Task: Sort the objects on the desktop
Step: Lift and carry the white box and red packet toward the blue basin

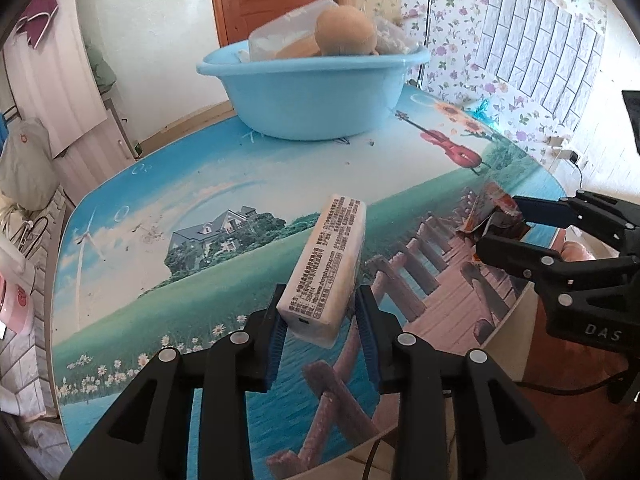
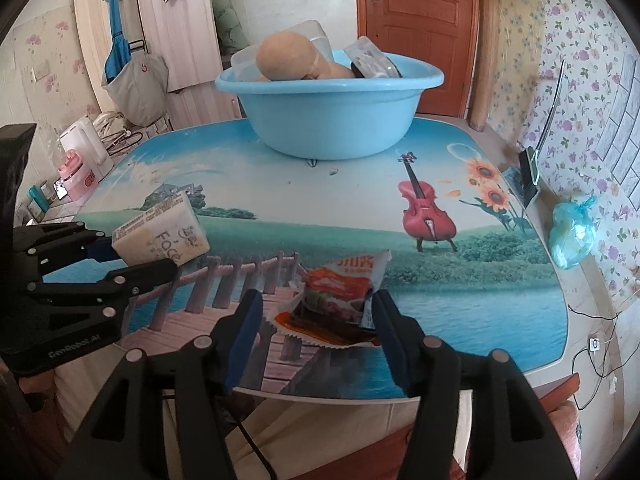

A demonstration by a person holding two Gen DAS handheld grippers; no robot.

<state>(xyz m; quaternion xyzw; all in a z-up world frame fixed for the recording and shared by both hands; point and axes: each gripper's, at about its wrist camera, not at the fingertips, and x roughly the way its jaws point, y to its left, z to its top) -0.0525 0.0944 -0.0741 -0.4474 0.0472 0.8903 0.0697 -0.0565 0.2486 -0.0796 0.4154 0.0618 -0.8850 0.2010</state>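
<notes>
A cream tissue pack [image 1: 327,268] sits pinched in the left gripper [image 1: 320,316], raised above the surface [image 1: 224,208]. Right gripper [image 2: 316,320] is spread around a crumpled snack packet [image 2: 340,300], both well short of the blue basin [image 1: 312,92].

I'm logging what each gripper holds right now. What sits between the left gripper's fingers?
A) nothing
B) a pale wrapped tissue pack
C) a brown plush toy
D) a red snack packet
B: the left gripper has its fingers closed on the near end of the pale tissue pack, lifted off the table; the red snack packet sits between the right gripper's fingers.
</notes>
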